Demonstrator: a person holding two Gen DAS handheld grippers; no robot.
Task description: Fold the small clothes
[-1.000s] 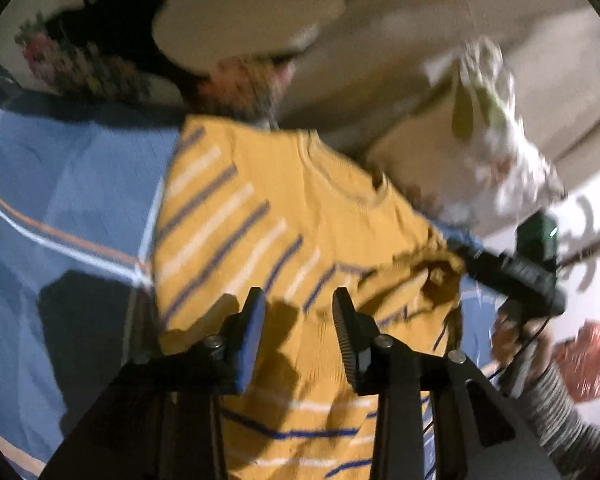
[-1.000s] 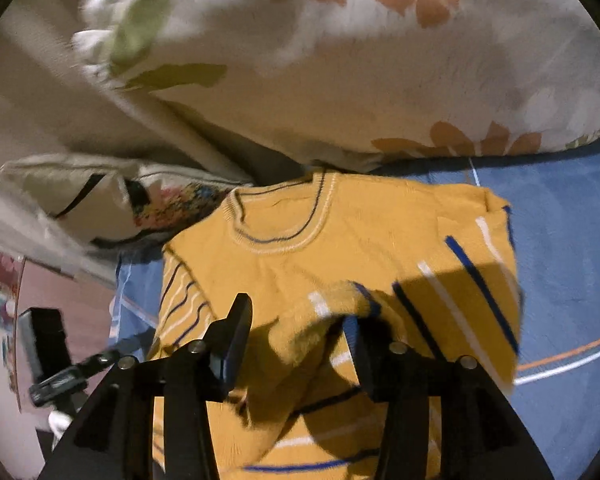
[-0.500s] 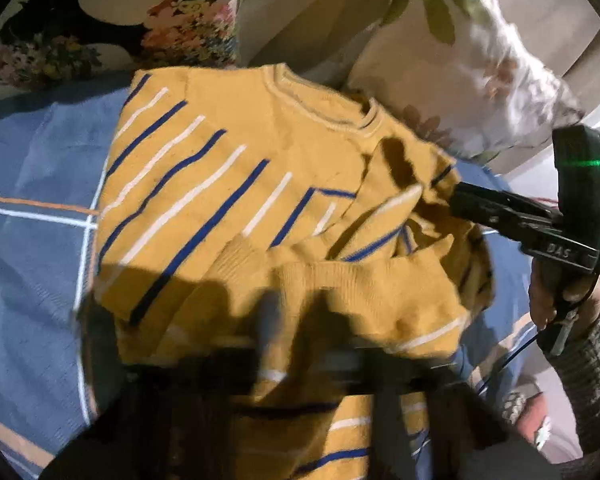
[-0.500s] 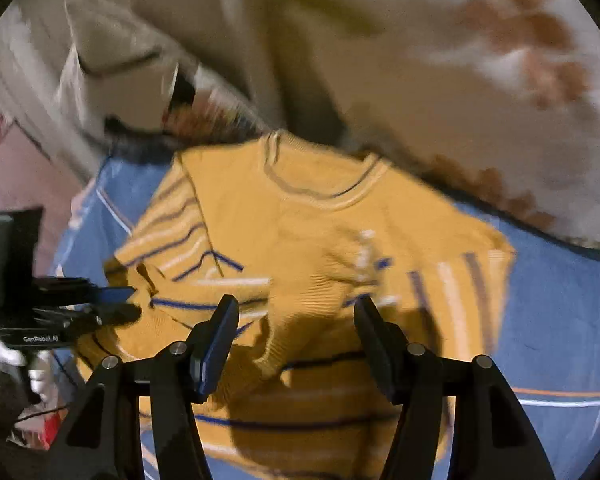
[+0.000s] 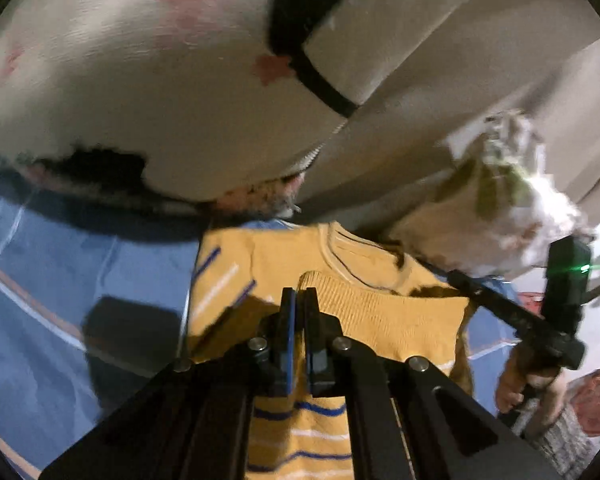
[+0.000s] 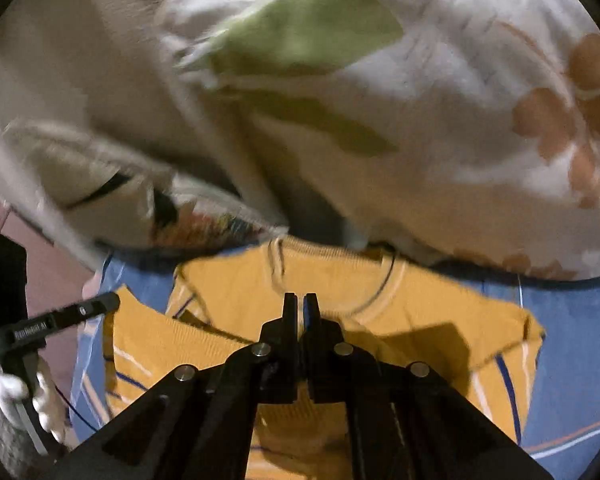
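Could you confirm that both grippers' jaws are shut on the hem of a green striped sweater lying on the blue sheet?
Not quite: the sweater is yellow with blue and white stripes, not green. Both wrist views show this. The rest holds: the left gripper and right gripper have their jaws shut on its hem, over the blue sheet.

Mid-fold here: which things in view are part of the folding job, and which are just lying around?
Part of the job:
- yellow striped sweater, hem lifted toward the collar
- left gripper, shut on the sweater hem
- right gripper, shut on the sweater hem

Just lying about:
- blue bedsheet
- leaf-print pillow
- floral pillow with black trim
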